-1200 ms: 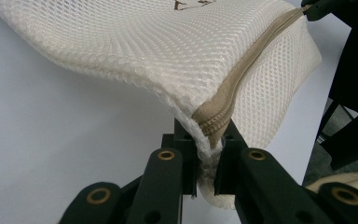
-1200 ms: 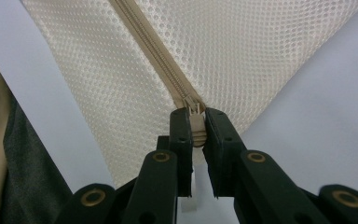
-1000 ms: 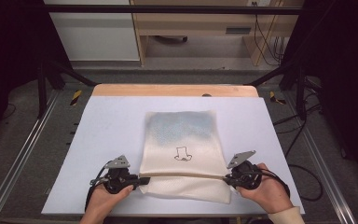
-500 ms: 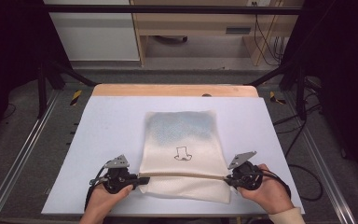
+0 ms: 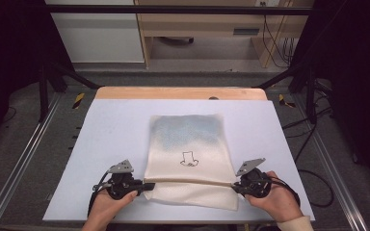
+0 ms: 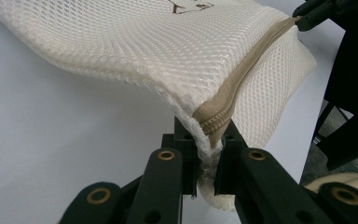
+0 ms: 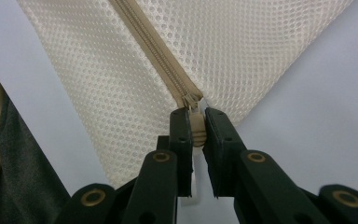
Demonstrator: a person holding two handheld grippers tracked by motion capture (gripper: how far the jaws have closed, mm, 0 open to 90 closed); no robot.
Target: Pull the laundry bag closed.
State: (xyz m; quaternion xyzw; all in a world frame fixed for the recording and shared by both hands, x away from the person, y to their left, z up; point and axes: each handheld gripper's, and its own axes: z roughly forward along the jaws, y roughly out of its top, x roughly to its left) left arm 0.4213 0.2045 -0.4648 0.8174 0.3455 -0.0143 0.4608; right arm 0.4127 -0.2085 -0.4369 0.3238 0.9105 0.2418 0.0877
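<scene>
fingers (image 7: 214, 135) of our right gripper (image 7: 196, 135) clamping zipper pull (image 7: 196, 130); left gripper (image 6: 209, 154) pinching mesh bag (image 5: 188, 144) end; zipper (image 5: 192, 181) between them looking closed, we're yet to slide it.

- One mesh bag (image 5: 188, 161), cream-coloured, at the table's 6 o'clock side.
- One zip (image 5: 190, 182) across it, running 9 to 3 o'clock.
- One small drawing (image 5: 189, 159) on the bag.
- Two grippers: left gripper (image 5: 147, 185), right gripper (image 5: 234, 186).
- Two hands.
- One table (image 5: 111, 130).
</scene>
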